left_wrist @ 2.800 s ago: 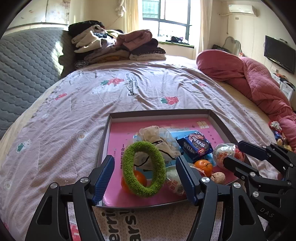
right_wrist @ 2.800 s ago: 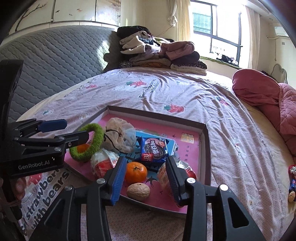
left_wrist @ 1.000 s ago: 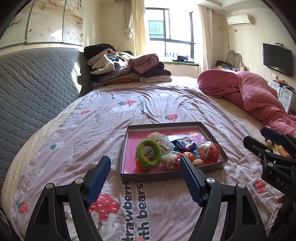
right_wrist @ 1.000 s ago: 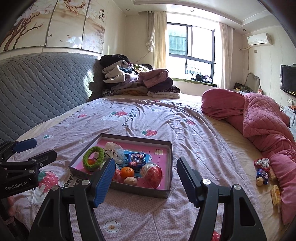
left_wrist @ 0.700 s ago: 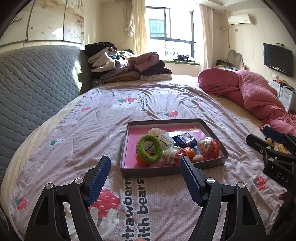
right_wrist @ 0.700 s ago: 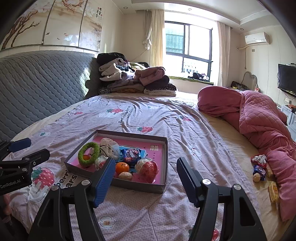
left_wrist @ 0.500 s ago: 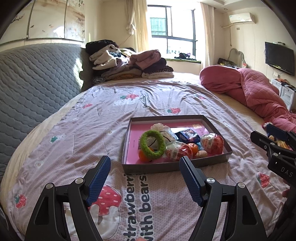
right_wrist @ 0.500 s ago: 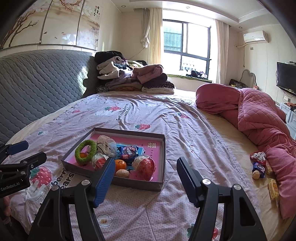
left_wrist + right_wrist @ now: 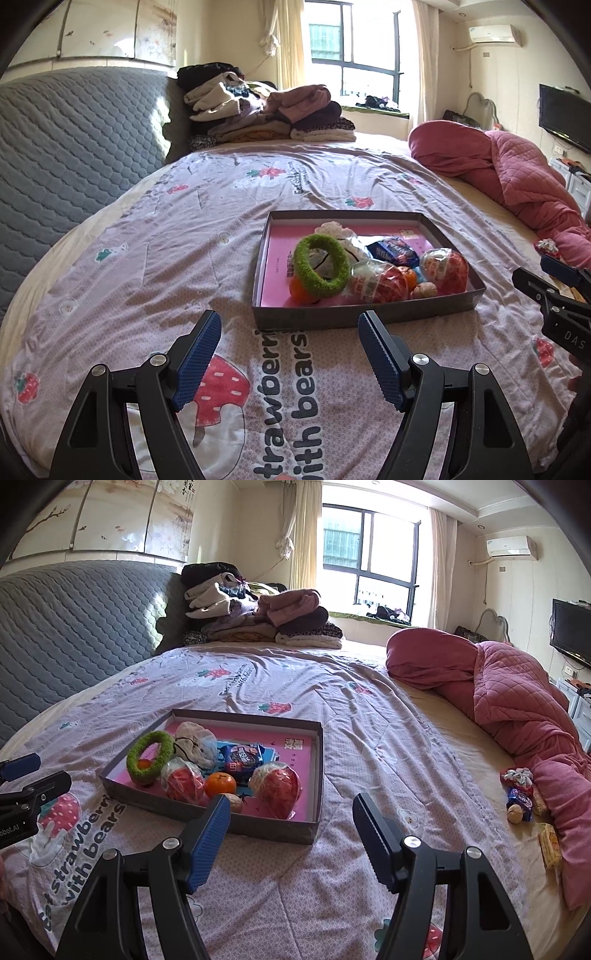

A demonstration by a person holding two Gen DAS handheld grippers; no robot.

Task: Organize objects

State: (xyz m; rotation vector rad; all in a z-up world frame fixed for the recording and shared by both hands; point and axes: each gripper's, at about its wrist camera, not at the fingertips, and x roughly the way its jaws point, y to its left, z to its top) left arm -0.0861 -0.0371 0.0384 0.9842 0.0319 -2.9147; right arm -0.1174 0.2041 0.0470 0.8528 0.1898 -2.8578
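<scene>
Shallow grey box with pink floor (image 9: 317, 775), lying on the bed's printed coverlet (image 9: 258, 886), near the foot edge. Contents, crowded toward the near wall: green fuzzy ring (image 9: 320, 266) leaning over a small orange piece; pale bundled cloth (image 9: 194, 740); blue snack packet (image 9: 242, 758); two net-wrapped red fruits (image 9: 277, 781); one mandarin (image 9: 220, 783); one walnut (image 9: 233, 802). Left claw (image 9: 288, 358): spread wide, empty, held over the coverlet short of the box. Right claw (image 9: 291, 834): likewise spread and empty, its left fingertip overlapping the box's near wall in view. Progress, as judged: most items appear gathered in the box; a small cluster lies well apart at the far right of the bed beside the pink quilt (image 9: 517, 701), namely a scrunchie-like piece (image 9: 516, 775), a second blue packet (image 9: 520, 798), a second walnut (image 9: 514, 814) and a yellow wrapped snack (image 9: 550, 840), presumably left to collect. View differences: the right wrist camera shows that cluster whole; the left wrist camera shows only the scrunchie-like piece at its edge, the rest hidden behind the right claw, but gives the box interior head-on.
</scene>
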